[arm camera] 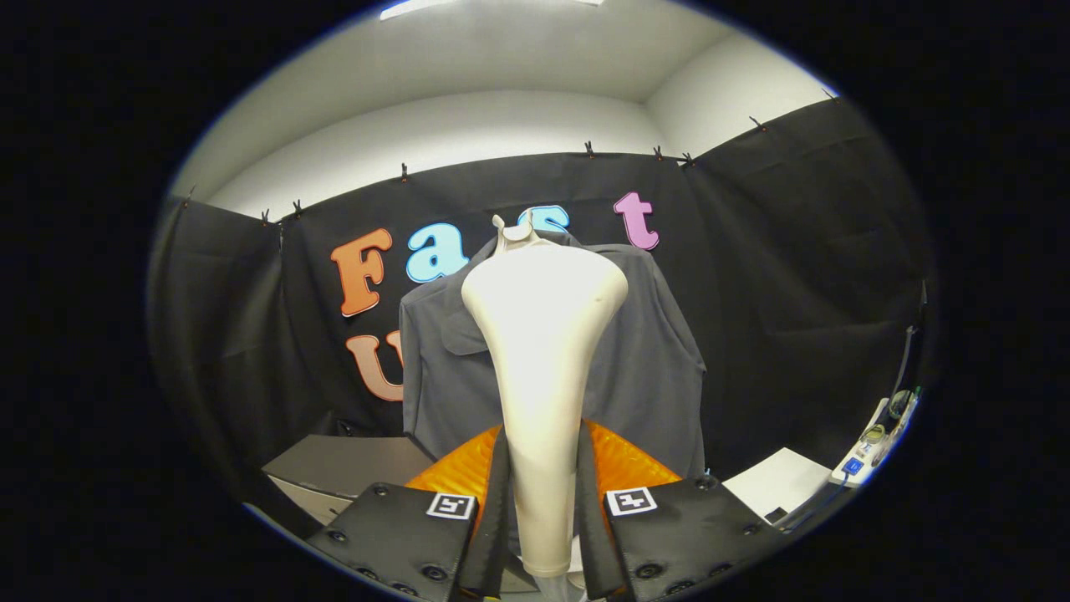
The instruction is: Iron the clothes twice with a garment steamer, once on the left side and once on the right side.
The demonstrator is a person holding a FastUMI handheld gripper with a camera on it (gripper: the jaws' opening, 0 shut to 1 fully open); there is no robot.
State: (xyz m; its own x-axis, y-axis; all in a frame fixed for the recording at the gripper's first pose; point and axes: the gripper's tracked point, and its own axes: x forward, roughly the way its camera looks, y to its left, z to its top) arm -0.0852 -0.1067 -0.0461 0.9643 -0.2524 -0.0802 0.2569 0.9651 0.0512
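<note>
Steamer (543,334) clamped in hand-held gripper (542,510), hiding shirt (652,359) front

Your cream garment steamer (542,334) stands upright between the fingers, handle pinched — its wide head faces the grey jacket (652,351) hanging just beyond.

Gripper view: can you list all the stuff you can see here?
garment steamer: one, cream-white, its handle between the fingers, its wide head up in front of the jacket
jacket: one, grey, hanging beyond the steamer against the black cloth wall
box: one, grey, low down beside the jacket
power strip: one, white, at the far side by the cloth wall
flat white board: one, next to the power strip
tool: one, both fingers pressed on the steamer's handle
</note>
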